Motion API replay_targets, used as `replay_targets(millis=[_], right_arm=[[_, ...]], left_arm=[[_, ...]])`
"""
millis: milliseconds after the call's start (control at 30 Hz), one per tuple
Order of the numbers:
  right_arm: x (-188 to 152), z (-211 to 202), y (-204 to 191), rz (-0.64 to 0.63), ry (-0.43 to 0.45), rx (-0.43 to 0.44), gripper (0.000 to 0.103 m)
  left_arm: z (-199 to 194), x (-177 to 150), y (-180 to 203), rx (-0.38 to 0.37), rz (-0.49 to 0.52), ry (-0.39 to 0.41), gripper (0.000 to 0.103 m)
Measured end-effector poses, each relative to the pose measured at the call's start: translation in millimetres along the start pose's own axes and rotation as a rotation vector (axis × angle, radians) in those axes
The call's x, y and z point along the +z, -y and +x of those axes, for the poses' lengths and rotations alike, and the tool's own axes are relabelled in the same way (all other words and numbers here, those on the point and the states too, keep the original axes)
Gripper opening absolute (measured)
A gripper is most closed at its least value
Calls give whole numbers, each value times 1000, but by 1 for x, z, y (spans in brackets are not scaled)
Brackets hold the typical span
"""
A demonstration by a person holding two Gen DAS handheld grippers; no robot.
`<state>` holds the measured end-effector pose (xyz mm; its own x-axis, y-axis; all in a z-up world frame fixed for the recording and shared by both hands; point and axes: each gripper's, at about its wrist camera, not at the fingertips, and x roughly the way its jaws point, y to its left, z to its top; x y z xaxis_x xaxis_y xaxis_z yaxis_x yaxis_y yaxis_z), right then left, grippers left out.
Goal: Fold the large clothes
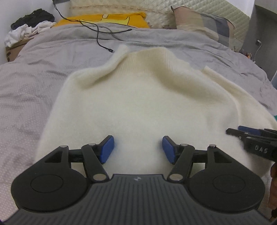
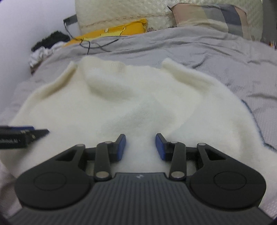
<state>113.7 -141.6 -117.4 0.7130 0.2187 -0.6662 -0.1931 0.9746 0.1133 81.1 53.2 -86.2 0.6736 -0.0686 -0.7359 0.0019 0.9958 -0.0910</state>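
The cream sweater (image 1: 138,103) lies flat on the bed (image 1: 26,86) (easier to fold there); left gripper (image 1: 138,148) and right gripper (image 2: 140,147) hover with jaws open, holding nothing.

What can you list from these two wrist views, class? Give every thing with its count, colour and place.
fluffy cream knitted sweater: one, cream-white, spread on the bed right under both grippers, collar toward the headboard
grey bedspread: one, grey, covering the bed beneath the sweater
thin black cable: one, black, trailing across the bedspread beyond the collar
yellow pillow: one, yellow, at the head of the bed
checked pillow: one, pink, grey and beige, at the head, far right
quilted headboard: one, pale cream, behind the pillows
pile of clothes: one, black and white, far left beside the bed
left gripper: one, black with blue pads, open over the sweater
right gripper: one, black with blue pads, open over the sweater
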Motion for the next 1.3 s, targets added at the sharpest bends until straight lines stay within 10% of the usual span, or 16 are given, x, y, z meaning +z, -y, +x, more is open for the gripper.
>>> replay_targets(millis=[600, 733, 1067, 1300], right_arm=[[-31, -100, 26, 522, 60, 55, 46], [-47, -95, 40, 690, -6, 114, 92], [-72, -46, 67, 1018, -84, 258, 94], [-69, -50, 70, 1089, 38, 355, 95]], left_arm=[[-98, -33, 14, -205, -141, 59, 68], [-90, -37, 11, -235, -201, 5, 68], [-80, -34, 2, -323, -274, -46, 84], [-80, -33, -7, -508, -395, -99, 85]])
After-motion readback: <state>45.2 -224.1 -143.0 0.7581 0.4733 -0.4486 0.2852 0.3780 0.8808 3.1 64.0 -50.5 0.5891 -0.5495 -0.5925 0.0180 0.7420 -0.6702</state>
